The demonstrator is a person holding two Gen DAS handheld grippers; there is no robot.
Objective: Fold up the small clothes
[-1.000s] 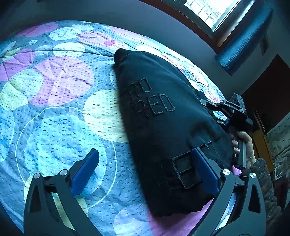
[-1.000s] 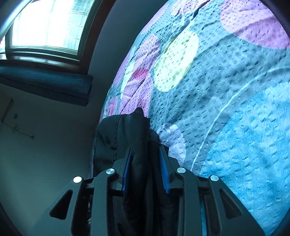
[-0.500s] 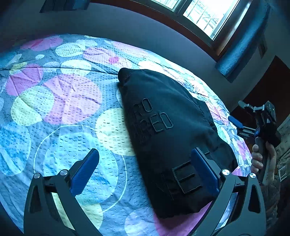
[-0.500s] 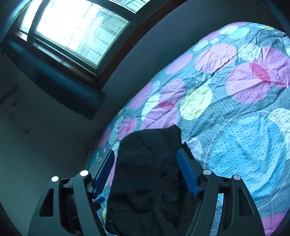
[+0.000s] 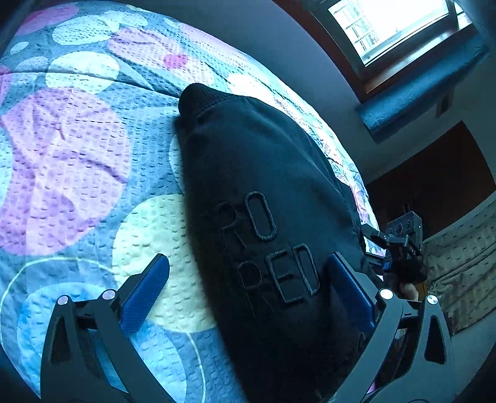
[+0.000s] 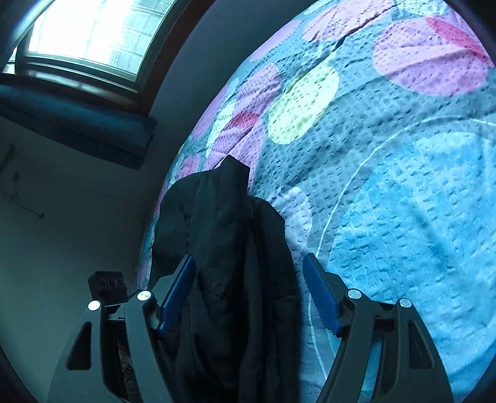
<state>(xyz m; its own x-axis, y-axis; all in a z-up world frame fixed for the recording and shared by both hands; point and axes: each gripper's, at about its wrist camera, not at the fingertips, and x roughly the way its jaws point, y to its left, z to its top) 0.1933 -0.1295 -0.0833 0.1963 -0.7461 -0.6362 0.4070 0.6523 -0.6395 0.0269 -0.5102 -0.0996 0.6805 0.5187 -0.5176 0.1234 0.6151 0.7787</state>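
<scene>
A folded black garment (image 5: 263, 192) with stitched letters lies on the bed's quilt (image 5: 77, 186). My left gripper (image 5: 248, 291) hovers open just above its near part; the right finger (image 5: 350, 288) is over the cloth and the left finger over bare quilt. At the garment's right edge is my right gripper (image 5: 372, 246), held by a hand (image 5: 409, 290). In the right wrist view the right gripper (image 6: 249, 294) is open, with the bunched edge of the garment (image 6: 229, 235) lying between its spread pads, not pinched.
The quilt (image 6: 403, 217) with large coloured circles spreads wide to the left of the garment. A bright window (image 5: 390, 24) with a dark blue blind sits in the far wall. The bed's edge runs just past the garment on the right.
The right gripper let go of the garment's edge and opened, drew back, then came close again. The left gripper moved forward over the garment, staying open.
</scene>
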